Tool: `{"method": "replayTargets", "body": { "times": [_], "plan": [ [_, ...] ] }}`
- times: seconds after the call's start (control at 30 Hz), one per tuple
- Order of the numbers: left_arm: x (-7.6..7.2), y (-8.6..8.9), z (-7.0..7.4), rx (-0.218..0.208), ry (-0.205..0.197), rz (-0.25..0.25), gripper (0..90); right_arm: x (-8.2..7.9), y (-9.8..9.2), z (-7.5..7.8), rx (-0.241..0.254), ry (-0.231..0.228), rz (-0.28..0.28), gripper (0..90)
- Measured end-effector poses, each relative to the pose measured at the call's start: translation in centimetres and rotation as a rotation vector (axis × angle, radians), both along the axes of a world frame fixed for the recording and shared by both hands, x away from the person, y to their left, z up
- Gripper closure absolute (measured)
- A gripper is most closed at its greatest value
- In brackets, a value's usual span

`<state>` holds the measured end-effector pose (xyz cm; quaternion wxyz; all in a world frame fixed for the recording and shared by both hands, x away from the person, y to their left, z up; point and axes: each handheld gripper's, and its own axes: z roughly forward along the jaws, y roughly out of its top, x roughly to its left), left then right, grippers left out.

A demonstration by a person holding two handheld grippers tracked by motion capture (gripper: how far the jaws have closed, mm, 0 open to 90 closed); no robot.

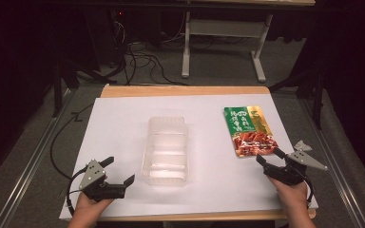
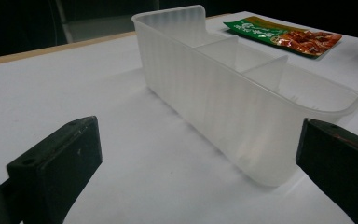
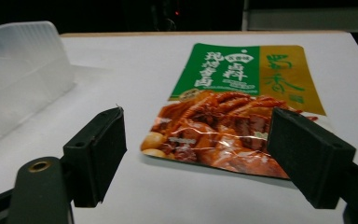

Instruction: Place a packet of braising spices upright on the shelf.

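Flat food pouch lies on the white table, right of the clear tray; likely light, floppy and slick, best pinched at its near edge. Right gripper rests just before that edge, jaws spread. Left gripper, jaws spread, rests beside the tray.

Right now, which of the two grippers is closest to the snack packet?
The right gripper: its open jaws sit just short of the snack packet. The left gripper is beside the clear tray.
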<state>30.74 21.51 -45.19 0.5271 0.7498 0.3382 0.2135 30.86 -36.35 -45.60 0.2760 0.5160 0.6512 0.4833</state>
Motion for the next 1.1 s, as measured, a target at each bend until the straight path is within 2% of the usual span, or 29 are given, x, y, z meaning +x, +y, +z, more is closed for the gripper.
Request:
{"method": "replayTargets", "body": {
  "times": [0.03, 0.2, 0.33, 0.57, 0.83, 0.9, 1.1],
  "plan": [
    [0.0, 0.0, 0.0, 0.001, 0.0, 0.0, 0.7, 0.0, 0.0, 0.0, 0.0, 0.0, 0.0, 21.4],
    [0.0, 0.1, -0.1, 0.001, 0.004, 0.001, 0.6, 1.3, -1.4, 0.2, 0.005, 0.055, -0.057, 22.4],
    [-0.2, 0.2, -0.1, -0.007, 0.008, 0.002, 0.6, 2.1, -2.1, 0.6, 0.026, 0.074, -0.078, 28.7],
    [-0.2, 0.4, -0.2, -0.006, 0.012, -0.004, 0.6, 3.3, -2.7, 0.1, 0.004, 0.119, -0.106, 23.2],
    [-0.4, 0.4, 0.0, -0.003, -0.003, -0.008, 0.6, 5.4, -3.0, -0.1, -0.003, 0.163, -0.131, 21.4],
    [-0.5, 0.4, 0.0, -0.001, -0.002, -0.013, 0.6, 5.9, -3.2, -0.1, -0.001, 0.162, -0.136, 21.8],
    [-0.5, 0.3, 0.0, 0.005, 0.0, -0.02, 0.6, 7.3, -3.7, -0.3, 0.007, 0.223, -0.149, 22.8]
  ]
}}
